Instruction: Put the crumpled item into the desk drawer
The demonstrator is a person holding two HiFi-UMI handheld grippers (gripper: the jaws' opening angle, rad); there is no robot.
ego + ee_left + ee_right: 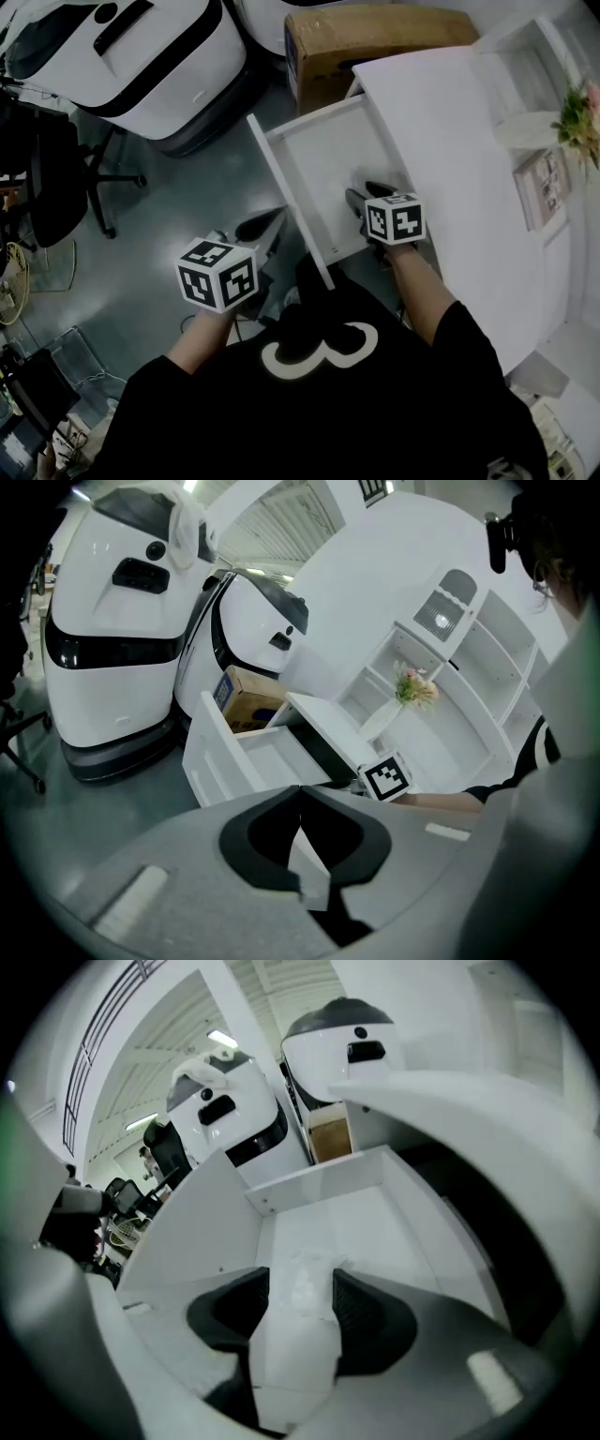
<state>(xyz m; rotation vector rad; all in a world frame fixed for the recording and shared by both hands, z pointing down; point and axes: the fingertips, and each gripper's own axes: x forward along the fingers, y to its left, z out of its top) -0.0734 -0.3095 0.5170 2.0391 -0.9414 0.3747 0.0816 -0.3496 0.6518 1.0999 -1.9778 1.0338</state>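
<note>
Right hand-held gripper: released, over open white desk drawer.
Crumpled white item: lying in drawer, seen between spread jaws.
Left hand-held gripper: clenched, empty.

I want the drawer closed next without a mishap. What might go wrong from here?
The crumpled item appears to lie loose on the floor of the drawer, right between the jaws of the open right gripper. A careless lift might catch it and drag it out. The right gripper also hangs inside the drawer, so pushing the drawer in now would likely knock it against the edge of the desk.
</note>
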